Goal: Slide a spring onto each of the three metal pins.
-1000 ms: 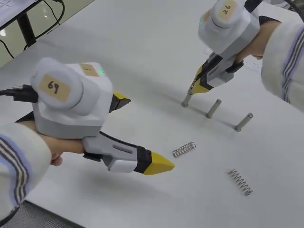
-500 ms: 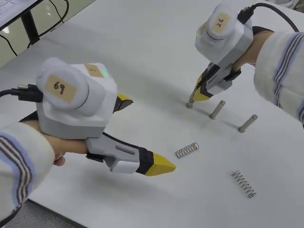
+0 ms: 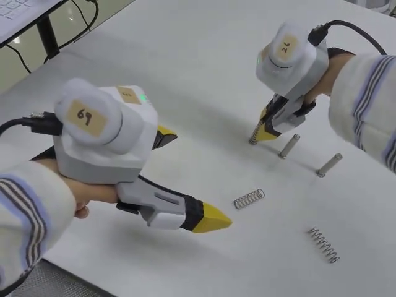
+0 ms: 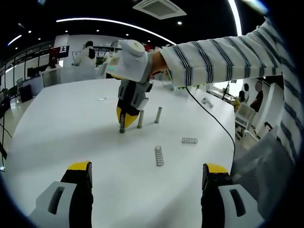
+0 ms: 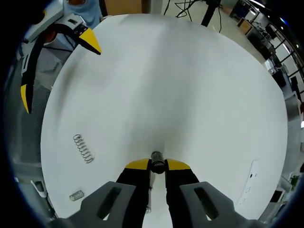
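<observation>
1. Head view: I see a white table [image 3: 185, 74], with a dark desk leg [image 3: 51, 40] and cables past its far-left edge. My left gripper [image 3: 189, 176] hangs over the near side, jaws spread wide and holding nothing. My right gripper [image 3: 265, 133] points tips-down at the left end of the pin row. It is clamped on a spring [image 3: 255, 133] that stands nearly upright with its foot on the table. I cannot tell what is inside it. Two bare pins [image 3: 288, 146] stand in line just right of it. Two loose springs [image 3: 249, 198] lie flat and apart, between the left gripper and the pins.

2. Left gripper view: The room is open-plan, with light strips [image 4: 118, 23] overhead and people at far desks. The pins [image 4: 140, 118] stand vertical. The nearer loose spring's long axis points toward them, and the other lies crosswise to the right.

3. Right gripper view: I look down the spring [image 5: 157, 161] end-on, pinched between my jaws. The loose springs [image 5: 83, 147] lie to the left.
</observation>
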